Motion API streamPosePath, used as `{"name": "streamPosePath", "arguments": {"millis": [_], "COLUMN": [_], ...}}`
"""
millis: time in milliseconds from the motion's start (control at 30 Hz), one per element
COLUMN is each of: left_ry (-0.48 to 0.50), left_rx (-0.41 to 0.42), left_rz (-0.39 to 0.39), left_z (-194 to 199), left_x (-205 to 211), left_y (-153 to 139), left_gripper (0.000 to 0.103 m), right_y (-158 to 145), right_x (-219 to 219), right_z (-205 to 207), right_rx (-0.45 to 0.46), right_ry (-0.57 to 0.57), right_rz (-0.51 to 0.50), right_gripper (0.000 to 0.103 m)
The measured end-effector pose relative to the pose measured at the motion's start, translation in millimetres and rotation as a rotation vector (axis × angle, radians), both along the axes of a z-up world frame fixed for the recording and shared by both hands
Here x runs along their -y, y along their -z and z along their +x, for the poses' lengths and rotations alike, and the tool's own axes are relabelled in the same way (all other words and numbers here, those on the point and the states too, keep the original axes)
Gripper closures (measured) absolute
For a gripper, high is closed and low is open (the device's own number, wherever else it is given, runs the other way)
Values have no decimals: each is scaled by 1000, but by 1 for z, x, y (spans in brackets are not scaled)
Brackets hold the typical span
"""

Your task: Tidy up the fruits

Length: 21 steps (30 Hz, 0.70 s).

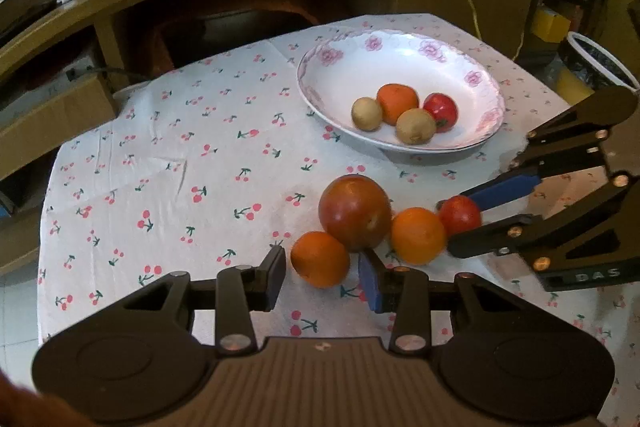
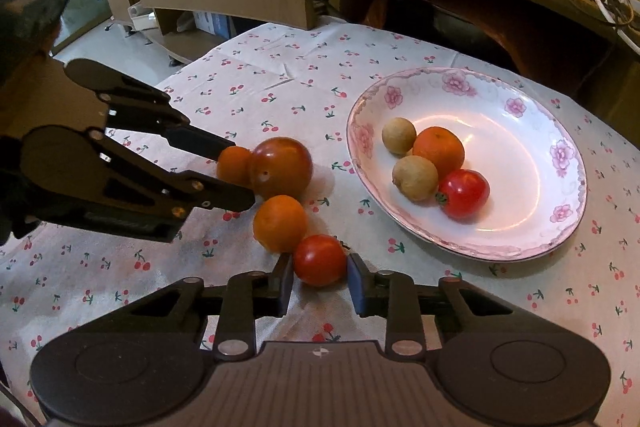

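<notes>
Red tomato (image 2: 320, 260) is sitting low centre in the right wrist view, pinched between the right gripper (image 2: 320, 281) jaws; left gripper (image 1: 322, 277) is straddling an orange (image 1: 320, 259), unclamped, plate (image 2: 568, 211) lying right.

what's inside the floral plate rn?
The floral plate holds four fruits: one orange, one red tomato, two brown kiwi-like fruits. Anything small wedged beneath that cluster is hidden.

Both wrist cams sit close above the table, tilted down; left one looks from the left, right one opposite, sharing the plate (image 1: 316, 95) (image 2: 360, 155)
</notes>
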<state>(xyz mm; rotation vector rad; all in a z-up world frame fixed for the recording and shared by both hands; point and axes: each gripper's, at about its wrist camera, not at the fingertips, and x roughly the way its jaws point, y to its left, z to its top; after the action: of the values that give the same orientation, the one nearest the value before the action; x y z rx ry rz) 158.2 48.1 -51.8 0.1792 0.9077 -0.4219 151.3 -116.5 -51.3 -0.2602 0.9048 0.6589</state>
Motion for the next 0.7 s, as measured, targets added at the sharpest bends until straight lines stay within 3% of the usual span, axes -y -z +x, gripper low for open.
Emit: {"name": "streamPosePath", "arguments": {"millis": [167, 267, 433, 700], "left_ry": [4, 2, 13, 126], "left_rx": [10, 6, -21, -17], "left_rz": [9, 11, 1, -31], "left_z": [-2, -7, -24, -65], "left_x": [4, 4, 4, 27], "left_y": [1, -1, -6, -12], "left_gripper": [58, 66, 66, 66], "right_y": [0, -1, -3, -6], "right_x": [1, 1, 7, 18], "right_z": [2, 1, -7, -37], "right_rx": [-11, -14, -11, 22], "right_ry": [17, 25, 40, 44], "right_rz": [4, -2, -18, -53], "right_gripper": [74, 74, 74, 74]}}
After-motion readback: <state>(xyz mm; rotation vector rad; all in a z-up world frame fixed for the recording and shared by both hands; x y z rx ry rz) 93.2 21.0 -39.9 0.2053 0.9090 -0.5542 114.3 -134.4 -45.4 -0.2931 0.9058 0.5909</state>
